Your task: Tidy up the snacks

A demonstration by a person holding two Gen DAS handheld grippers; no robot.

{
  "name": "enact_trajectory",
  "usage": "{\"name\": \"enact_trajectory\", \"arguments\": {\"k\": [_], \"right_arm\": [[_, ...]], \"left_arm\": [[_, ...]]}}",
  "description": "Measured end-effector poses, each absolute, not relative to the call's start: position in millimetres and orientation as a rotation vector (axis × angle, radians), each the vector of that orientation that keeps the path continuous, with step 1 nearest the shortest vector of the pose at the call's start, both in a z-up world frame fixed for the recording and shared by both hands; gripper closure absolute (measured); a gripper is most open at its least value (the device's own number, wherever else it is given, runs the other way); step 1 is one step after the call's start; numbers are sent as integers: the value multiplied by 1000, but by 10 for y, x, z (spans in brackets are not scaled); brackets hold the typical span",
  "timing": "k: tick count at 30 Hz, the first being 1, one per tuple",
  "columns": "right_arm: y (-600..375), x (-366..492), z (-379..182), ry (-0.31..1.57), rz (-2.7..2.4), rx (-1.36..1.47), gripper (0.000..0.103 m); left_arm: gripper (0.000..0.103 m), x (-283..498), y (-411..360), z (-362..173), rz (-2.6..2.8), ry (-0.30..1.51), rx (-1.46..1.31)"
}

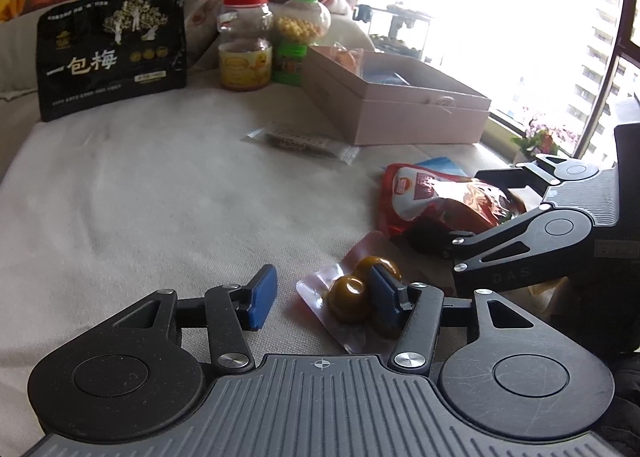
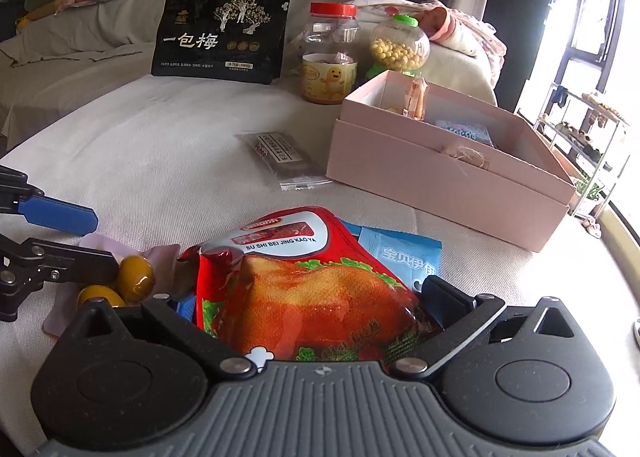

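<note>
A clear packet of brown marinated eggs [image 1: 348, 297] lies on the pale cloth. My left gripper [image 1: 324, 297] is open over it; the right blue pad rests against the eggs and the left pad stands clear on bare cloth. The same packet [image 2: 136, 277] and left gripper [image 2: 76, 241] show at the left of the right wrist view. A red roast-duck packet [image 2: 304, 289] lies between the wide jaws of my right gripper [image 2: 314, 297], which is open. From the left wrist view the right gripper [image 1: 454, 209] straddles that red packet [image 1: 420, 193].
An open pink box [image 2: 440, 185] with a few snacks stands at the right. A dark bar in clear wrap [image 2: 280, 157] lies before it and a blue sachet [image 2: 404, 257] under the red packet. Behind stand a black bag [image 2: 220, 37], a red-lidded jar [image 2: 330, 53] and a green-topped candy jar [image 2: 400, 45].
</note>
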State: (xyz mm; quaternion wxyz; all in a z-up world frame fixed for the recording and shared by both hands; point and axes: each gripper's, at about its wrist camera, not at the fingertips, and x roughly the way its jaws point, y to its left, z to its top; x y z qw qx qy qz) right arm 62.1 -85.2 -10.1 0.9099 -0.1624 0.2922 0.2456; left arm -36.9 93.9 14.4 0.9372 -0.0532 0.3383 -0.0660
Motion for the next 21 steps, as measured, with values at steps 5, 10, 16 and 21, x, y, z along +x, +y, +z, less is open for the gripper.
{"name": "enact_trajectory", "arguments": {"k": [5, 10, 16, 21], "right_arm": [[-859, 611, -100, 601, 507, -331, 0], [-860, 613, -97, 602, 508, -328, 0], [-1019, 641, 22, 634, 527, -268, 1], [-1286, 637, 233, 589, 480, -206, 1]], "left_arm": [[44, -334, 913, 181, -129, 716, -100], [44, -323, 899, 189, -126, 717, -83], [49, -477, 806, 366, -206, 645, -3], [48, -534, 557, 341, -253, 674, 133]]}}
